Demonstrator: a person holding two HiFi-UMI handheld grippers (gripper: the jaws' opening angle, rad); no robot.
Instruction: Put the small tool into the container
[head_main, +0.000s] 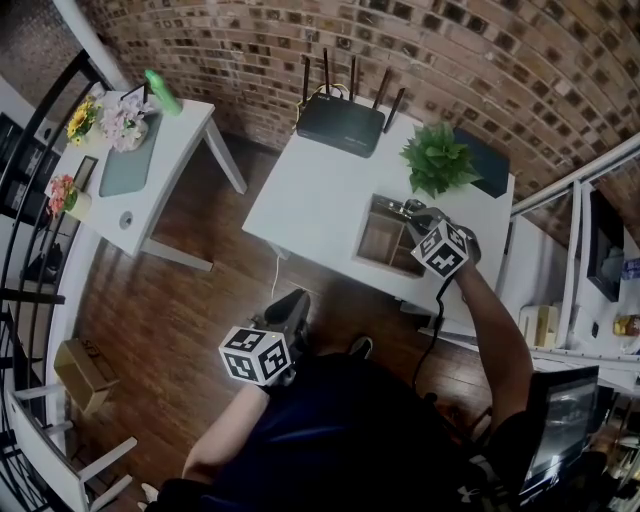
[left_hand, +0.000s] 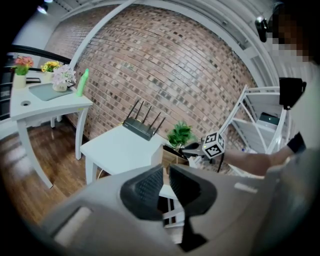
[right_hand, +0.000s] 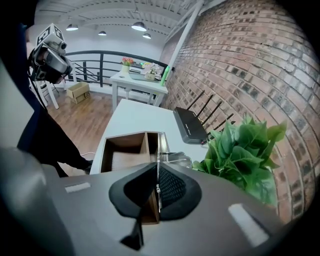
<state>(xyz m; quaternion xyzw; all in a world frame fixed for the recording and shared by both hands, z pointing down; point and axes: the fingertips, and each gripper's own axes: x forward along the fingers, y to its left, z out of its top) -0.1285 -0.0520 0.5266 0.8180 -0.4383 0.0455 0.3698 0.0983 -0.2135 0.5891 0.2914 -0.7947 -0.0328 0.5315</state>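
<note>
At the near right corner of the white table (head_main: 310, 190), the small tool (right_hand: 158, 150) is pinched in the right gripper (right_hand: 158, 170). It is thin, flat and shiny, and it shows only edge-on. The jaws are pressed together on it. It stands upright just above the right wall of the wooden container (right_hand: 122, 159), not inside it.

The only print that can be made out is the black and white squares on the marker cube (head_main: 441, 248).

The container has two open compartments, and both have free room. The green plant (head_main: 438, 158) is just beside its right side, so there the space is tight. The black router (head_main: 340, 122) stands well apart at the far edge, with bare table between.

The right forearm (head_main: 495, 330) is stretched forward over the table edge. The left gripper (left_hand: 166, 172) hangs low over the wooden floor (head_main: 170, 330), close to the body. Its jaws stand a narrow gap apart with nothing between them.
</note>
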